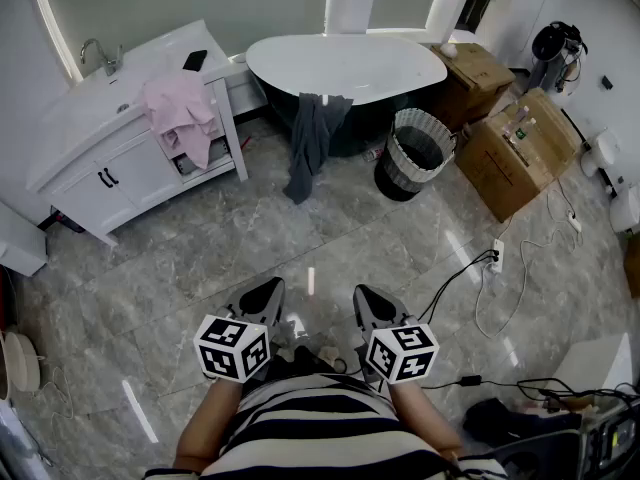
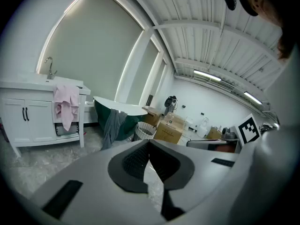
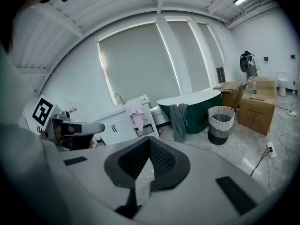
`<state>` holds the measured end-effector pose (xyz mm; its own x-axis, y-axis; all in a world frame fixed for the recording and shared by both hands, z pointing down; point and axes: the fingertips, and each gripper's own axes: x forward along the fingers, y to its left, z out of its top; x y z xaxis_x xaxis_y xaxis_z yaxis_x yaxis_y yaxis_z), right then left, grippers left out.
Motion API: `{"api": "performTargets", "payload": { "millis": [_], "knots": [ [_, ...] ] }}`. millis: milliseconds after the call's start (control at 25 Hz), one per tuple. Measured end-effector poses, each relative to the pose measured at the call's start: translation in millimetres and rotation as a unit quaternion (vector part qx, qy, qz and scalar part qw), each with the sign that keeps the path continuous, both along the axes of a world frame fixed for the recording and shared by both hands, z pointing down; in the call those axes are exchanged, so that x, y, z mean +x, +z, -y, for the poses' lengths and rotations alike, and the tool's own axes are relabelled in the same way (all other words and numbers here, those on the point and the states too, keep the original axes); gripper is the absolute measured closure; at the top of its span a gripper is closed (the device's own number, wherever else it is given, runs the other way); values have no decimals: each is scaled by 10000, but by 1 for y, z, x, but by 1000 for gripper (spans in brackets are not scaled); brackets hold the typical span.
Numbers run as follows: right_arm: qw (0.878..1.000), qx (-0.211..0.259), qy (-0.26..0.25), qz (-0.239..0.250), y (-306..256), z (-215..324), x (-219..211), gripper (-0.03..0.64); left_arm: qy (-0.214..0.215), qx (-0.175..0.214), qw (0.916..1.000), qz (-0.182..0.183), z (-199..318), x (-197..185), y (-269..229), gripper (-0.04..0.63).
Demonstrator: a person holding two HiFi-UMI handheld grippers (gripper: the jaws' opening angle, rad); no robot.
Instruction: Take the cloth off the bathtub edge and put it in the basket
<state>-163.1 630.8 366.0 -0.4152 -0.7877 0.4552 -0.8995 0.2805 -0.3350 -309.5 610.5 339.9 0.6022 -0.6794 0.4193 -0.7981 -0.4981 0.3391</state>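
A dark grey cloth hangs over the front edge of the white and dark green bathtub and trails onto the floor. To its right on the floor stands the woven basket, white above and black below. My left gripper and right gripper are held side by side close to my body, far short of the tub, both shut with nothing between the jaws. The left gripper view shows the cloth and basket in the distance, and so does the right gripper view: cloth, basket.
A white vanity with a pink towel draped on it stands at the left. Cardboard boxes sit right of the basket. Cables and a power strip lie on the marble floor at the right.
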Motion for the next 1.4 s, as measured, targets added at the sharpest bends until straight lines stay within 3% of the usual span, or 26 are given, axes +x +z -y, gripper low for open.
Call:
{"api": "performTargets", "payload": {
  "millis": [600, 1040, 1400],
  "knots": [
    [9997, 78, -99, 231, 6, 20, 50, 591, -111, 40, 9999, 17, 13, 60, 10, 578],
    [9987, -157, -307, 370, 24, 54, 38, 591, -365, -117, 9993, 33, 47, 49, 30, 578],
    [9995, -125, -265, 143, 25, 145, 15, 591, -217, -104, 9997, -73, 138, 32, 36, 578]
  ]
}}
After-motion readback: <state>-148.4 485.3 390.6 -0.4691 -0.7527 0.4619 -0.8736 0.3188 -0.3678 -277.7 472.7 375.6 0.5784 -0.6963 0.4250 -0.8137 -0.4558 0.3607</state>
